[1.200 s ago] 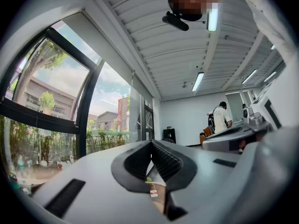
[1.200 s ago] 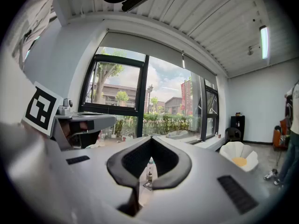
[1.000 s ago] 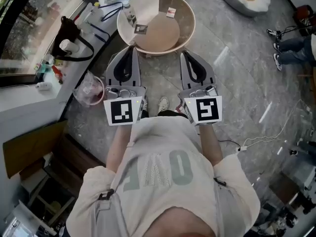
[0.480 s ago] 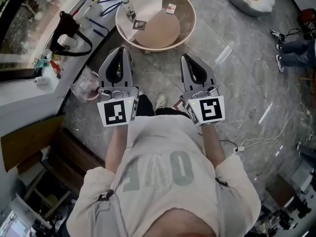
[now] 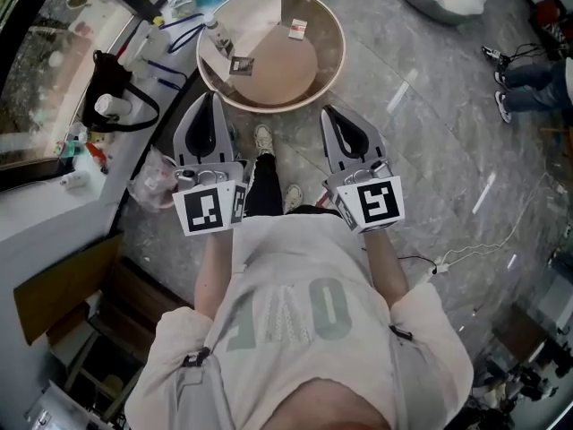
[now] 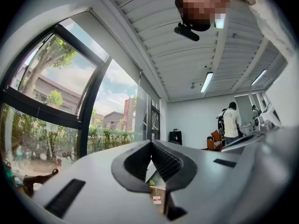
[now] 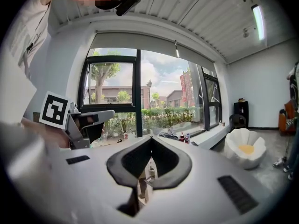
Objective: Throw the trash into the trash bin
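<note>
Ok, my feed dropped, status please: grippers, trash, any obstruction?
Left gripper, right gripper shut, empty. Bottle and packet on round table, untouched. Bagged bin on floor by left gripper. Nothing blocking table.

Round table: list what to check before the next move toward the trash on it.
1. Trash located: a packet and a bottle lie on the round table. Ok.
2. Left gripper ready to grasp: jaws together, nothing between them. Not ok, open first.
3. Right gripper ready to grasp: jaws together, empty. Not ok.
4. Trash bin located: on the floor beside the left gripper. Ok.
5. Room left in the bin: cannot tell.
</note>
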`<action>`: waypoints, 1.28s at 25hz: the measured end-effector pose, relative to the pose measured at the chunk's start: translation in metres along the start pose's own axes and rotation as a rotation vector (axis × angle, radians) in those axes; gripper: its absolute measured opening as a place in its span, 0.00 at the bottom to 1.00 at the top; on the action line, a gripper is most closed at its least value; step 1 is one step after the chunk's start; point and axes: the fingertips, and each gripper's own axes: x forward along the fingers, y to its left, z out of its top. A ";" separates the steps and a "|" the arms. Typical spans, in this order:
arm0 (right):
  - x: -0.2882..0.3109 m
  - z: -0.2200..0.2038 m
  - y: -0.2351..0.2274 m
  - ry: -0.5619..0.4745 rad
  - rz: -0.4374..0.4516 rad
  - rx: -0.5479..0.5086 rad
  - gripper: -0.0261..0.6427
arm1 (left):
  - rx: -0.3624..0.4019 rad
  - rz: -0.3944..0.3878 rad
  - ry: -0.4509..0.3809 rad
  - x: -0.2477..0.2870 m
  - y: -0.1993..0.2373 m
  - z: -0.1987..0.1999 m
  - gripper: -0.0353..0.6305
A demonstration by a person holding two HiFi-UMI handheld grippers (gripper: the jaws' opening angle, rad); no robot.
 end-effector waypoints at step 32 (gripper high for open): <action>0.247 0.004 -0.113 0.104 -0.050 0.117 0.06 | -0.001 -0.055 -0.010 0.243 0.069 -0.035 0.07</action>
